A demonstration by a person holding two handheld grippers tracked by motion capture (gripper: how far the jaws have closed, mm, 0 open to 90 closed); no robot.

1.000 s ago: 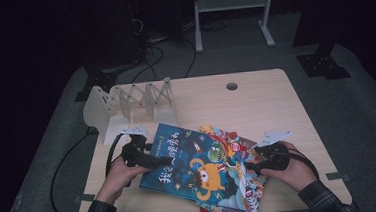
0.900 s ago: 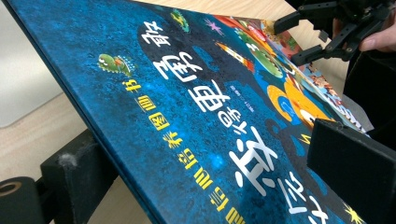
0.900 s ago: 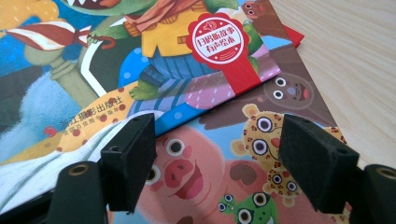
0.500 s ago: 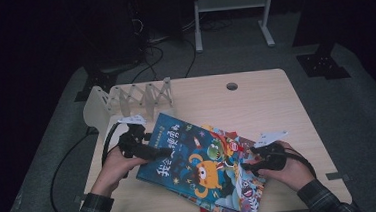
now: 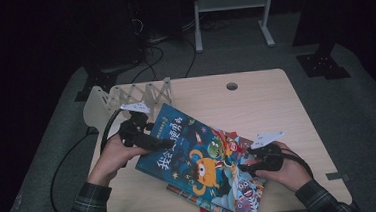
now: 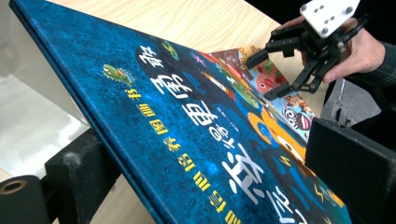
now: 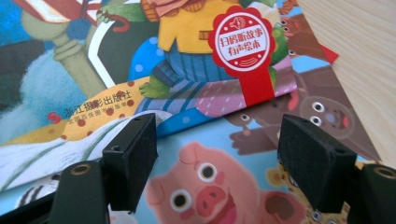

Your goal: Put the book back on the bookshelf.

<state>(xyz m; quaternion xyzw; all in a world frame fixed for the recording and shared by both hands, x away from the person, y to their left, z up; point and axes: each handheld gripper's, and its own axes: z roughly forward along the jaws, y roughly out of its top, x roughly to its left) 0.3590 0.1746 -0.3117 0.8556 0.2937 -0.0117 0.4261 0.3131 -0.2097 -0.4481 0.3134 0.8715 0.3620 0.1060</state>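
A pale wood table (image 5: 266, 105) stands in a dark room. On it lies a stack of picture books (image 5: 232, 193). The left gripper (image 5: 150, 138) clamps the top book (image 5: 189, 146) by its edge and tilts it up; its cover is dark blue with yellow and white Chinese lettering. The right gripper (image 5: 245, 164) hovers with jaws spread over a lower cover whose red seal (image 7: 243, 39) reads 扫码听故事.

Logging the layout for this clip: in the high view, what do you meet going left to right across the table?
Left gripper → blue picture book → right gripper.
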